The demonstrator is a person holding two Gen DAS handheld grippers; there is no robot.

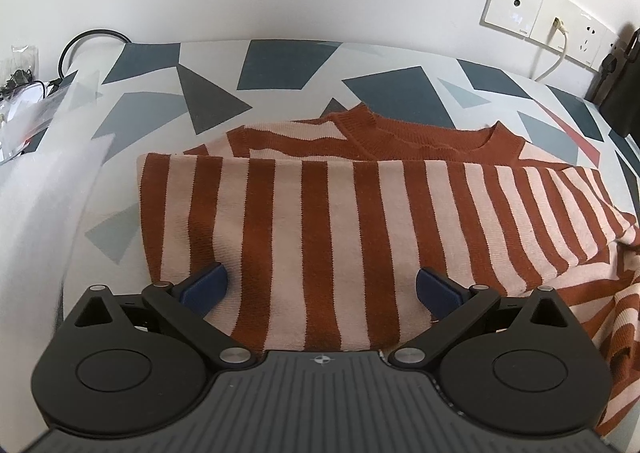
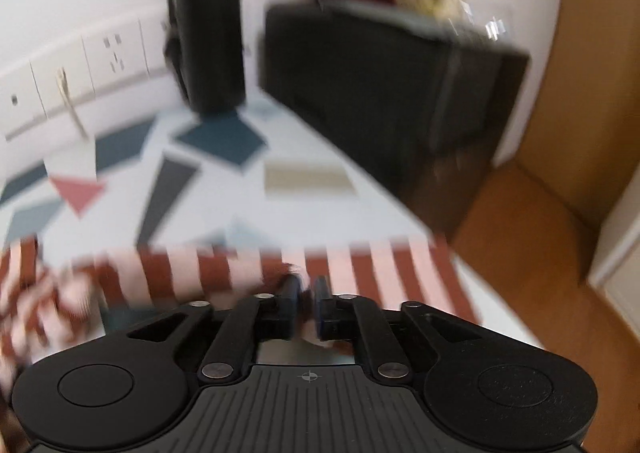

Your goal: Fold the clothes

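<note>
Black linkage arms and a ribbed grey body filled the bottom of each wrist view. On the left gripper (image 1: 321,289) the two blue pads (image 1: 206,287) stood wide apart over the cloth, with nothing pinched between them. On the right gripper (image 2: 307,295) the two pads were drawn nearly together; a fold of striped cloth seemed caught in the narrow gap, but motion blur made the contact hard to judge.

One garment was in view: a knitted sweater (image 1: 360,213) in alternating rust-brown and pale pink stripes, with a solid rust ribbed collar (image 1: 424,133). It lay on a tablecloth (image 1: 280,65) printed with dark blue, grey and red angular shapes on white. In the left view a lower panel had been folded up over the body, so its stripes ran upright from the gripper toward a straight fold edge just below the collar, while the stripes near the shoulders ran across. Looser, rumpled cloth trailed off at the right edge. In the right view a striped band of the same sweater (image 2: 380,269) lay across the table's near edge, bunched at the left.

Beyond the sweater stood one black flask (image 2: 210,25), upright near the wall, and one black box (image 2: 380,93) beside it with red and cream items on top, too blurred to name. One row of white wall sockets (image 1: 548,13) held one white plugged cable (image 1: 558,49). One black cable (image 1: 80,43) looped at the far left corner.
</note>
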